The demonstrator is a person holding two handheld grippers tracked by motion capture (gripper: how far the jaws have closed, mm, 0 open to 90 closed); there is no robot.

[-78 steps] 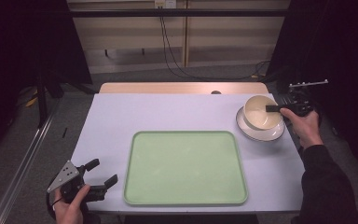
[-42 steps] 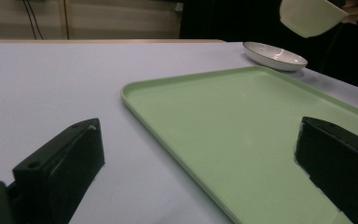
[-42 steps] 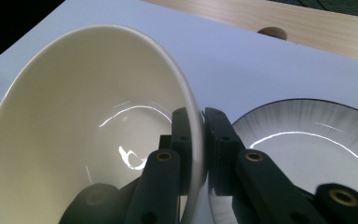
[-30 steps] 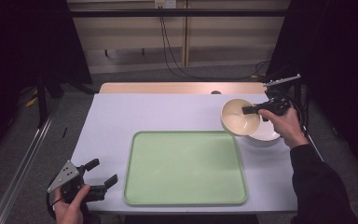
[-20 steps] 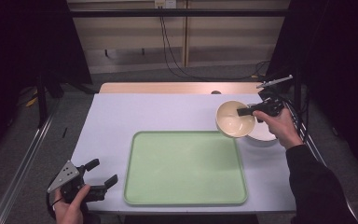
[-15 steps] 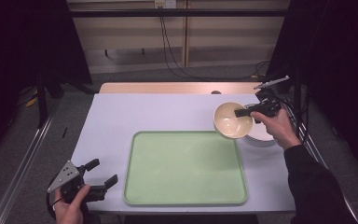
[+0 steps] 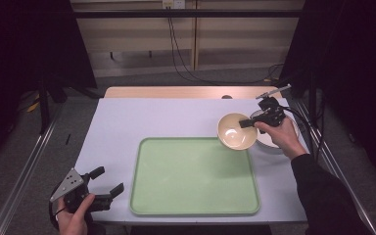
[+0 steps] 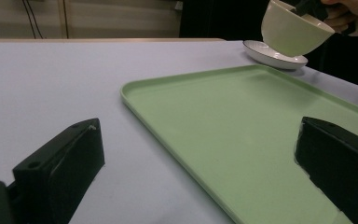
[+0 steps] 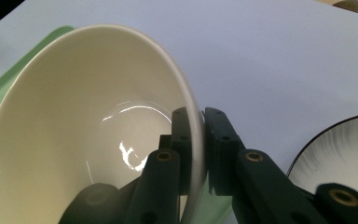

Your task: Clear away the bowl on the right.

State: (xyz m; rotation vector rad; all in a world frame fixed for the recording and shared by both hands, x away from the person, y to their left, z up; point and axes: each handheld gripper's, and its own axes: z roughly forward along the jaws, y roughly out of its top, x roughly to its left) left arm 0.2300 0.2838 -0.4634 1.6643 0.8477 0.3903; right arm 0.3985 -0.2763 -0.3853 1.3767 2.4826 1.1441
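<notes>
Above the tray's (image 7: pixel 194 177) far corner, right claw (image 9: pixel 202 140) clamping cream bowl's (image 7: pixel 236 131) rim, saucer (image 7: pixel 274 145) half hidden, left claw (image 7: pixel 106 179) open

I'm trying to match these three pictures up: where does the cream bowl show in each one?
High view: the bowl is right of centre, at the tray's far right corner.
Left gripper view: top right, lifted above the saucer.
Right gripper view: large at left, its rim pinched by the right gripper.
Shared landmark: the green tray.

left gripper (image 7: pixel 108 182): black, grey three-cornered plate | right gripper (image 7: pixel 245 123): black, screwed jaws, cable | sleeve (image 7: pixel 323 191): dark
</notes>
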